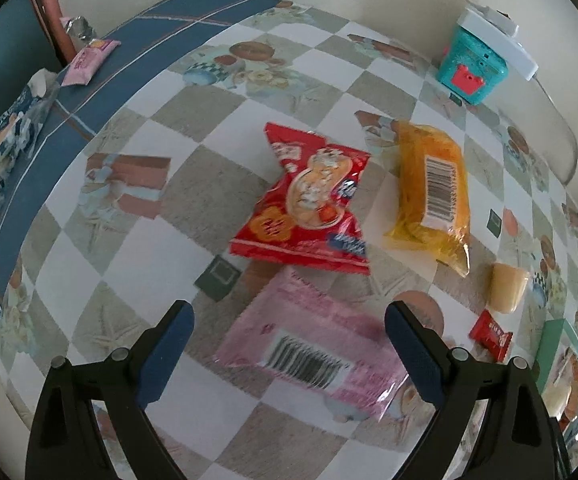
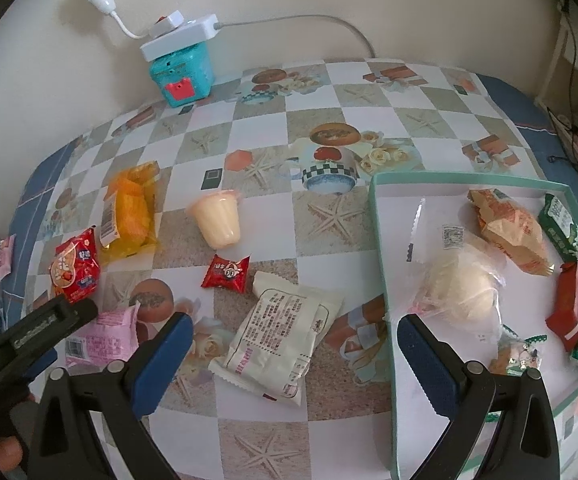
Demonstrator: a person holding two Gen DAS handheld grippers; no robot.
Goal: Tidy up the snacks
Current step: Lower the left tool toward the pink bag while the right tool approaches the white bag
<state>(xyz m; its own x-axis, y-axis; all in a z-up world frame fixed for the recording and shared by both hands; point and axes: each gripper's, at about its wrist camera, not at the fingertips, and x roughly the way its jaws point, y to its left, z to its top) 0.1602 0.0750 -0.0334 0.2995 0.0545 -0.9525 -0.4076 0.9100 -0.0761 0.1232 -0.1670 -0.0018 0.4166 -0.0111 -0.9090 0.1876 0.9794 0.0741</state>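
My left gripper [image 1: 289, 314] is open and hovers over a pink packet [image 1: 313, 354] lying barcode-up on the table, between its fingers but untouched. Beyond it lie a red snack bag [image 1: 309, 204], a yellow packet [image 1: 433, 196], a jelly cup [image 1: 507, 286] and a small red candy [image 1: 491, 334]. My right gripper [image 2: 295, 324] is open too, above a white packet [image 2: 281, 336], just left of the teal tray [image 2: 381, 240]. The tray holds several wrapped snacks, among them a pale bun [image 2: 461, 288]. The right wrist view also catches the pink packet [image 2: 101, 336] under a left gripper finger [image 2: 69, 316].
A teal toy box [image 2: 181, 76] with a white power strip [image 2: 177, 36] on top stands against the back wall. A second pink packet [image 1: 89, 60] and a tissue pack [image 1: 17, 120] lie on the blue border at the far left. A cable [image 2: 569, 80] hangs at the right.
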